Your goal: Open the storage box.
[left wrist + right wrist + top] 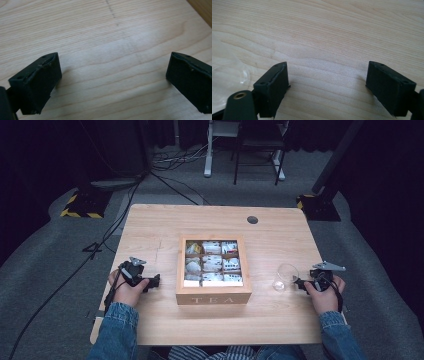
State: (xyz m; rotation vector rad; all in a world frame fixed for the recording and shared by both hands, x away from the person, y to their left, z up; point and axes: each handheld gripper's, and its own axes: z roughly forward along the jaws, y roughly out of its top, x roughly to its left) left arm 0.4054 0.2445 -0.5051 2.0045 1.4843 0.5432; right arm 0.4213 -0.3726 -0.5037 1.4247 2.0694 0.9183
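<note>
Both hands rest low on the desk (150,220) here, and nothing is in play yet. The left gripper (156,281) sits near the left edge, pointing toward the wooden tea box (213,297) at the middle of the desk; the left gripper view has its jaws spread wide with bare wood between them. The right gripper (299,283) is near the right edge, jaws likewise apart and empty, its tips just beside the clear glass cup (286,277), which stands between the box and that hand. The cup's rim (227,72) creeps in at the left of the right gripper view, outside the jaws, not between them.

The tea box is open-topped, its compartments packed with tea bags (212,262), none lifted out. The cup looks empty. By my reading, this is the very start: picking a bag and getting it to the cup all remains.
</note>
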